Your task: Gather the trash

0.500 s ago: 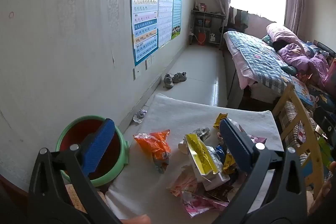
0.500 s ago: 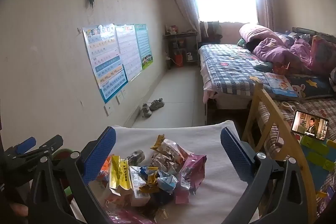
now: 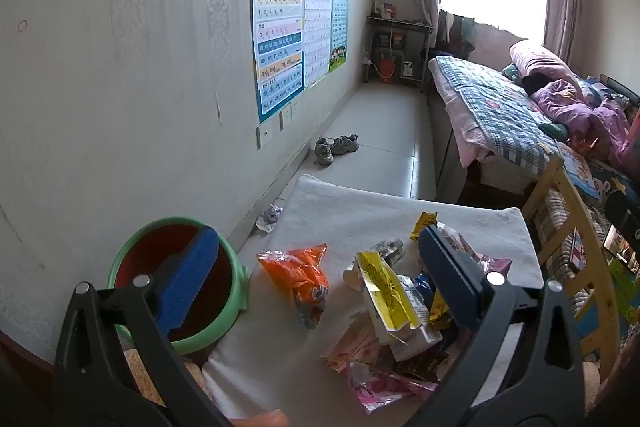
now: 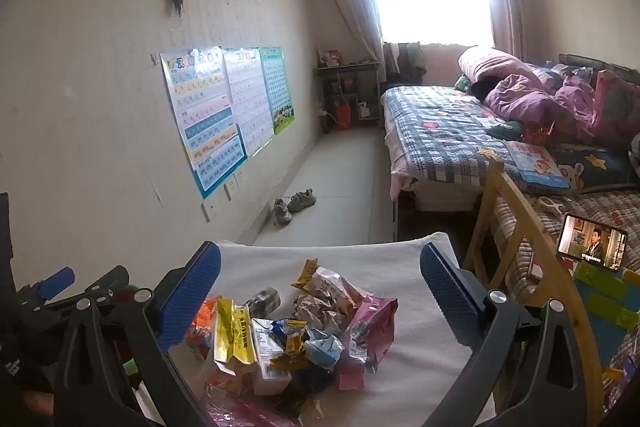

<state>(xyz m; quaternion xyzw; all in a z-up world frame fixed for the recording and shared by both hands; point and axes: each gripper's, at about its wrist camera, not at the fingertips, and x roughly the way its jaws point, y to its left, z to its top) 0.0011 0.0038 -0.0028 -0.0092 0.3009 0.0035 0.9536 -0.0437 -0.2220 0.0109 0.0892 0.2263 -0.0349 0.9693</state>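
A: Wrappers, one heap on the white cloth-covered table [image 3: 360, 223]. Count?

B: Roughly ten crumpled snack wrappers [image 4: 296, 339], can't separate them all. One orange foil snack bag [image 3: 304, 279] lies apart, on the heap's side nearest the bucket. One yellow-lined torn carton [image 3: 384, 291] at the heap's near-left edge. One pink foil pouch [image 4: 374, 327] on the heap's right side.

A: Bucket?

B: One round green-rimmed red plastic bucket [image 3: 236, 267], below the table's left edge, mouth up. One small crumpled scrap [image 3: 269, 218] on the floor beyond the bucket, by the wall.

A: Orientation of the trash?

B: Orange bag's long axis runs from far-left to near-right, tilted. Yellow carton's long axis runs away from the camera, open torn end toward the near side. Rest of the heap has no clear direction.

A: Tongs?

B: Two. Left gripper [image 3: 316, 283], blue pads spread wide, nothing between them touching; left pad sits in front of the bucket, right pad in front of the heap. Right gripper [image 4: 320, 295], also spread wide, hanging above the heap, gripping nothing.

A: Other stuff?

B: Three wall charts [image 3: 298, 39] past the bucket, two grey shoes [image 3: 334, 149] on the floor beyond the table, one phone [image 4: 592, 243] with a lit screen right of the table.
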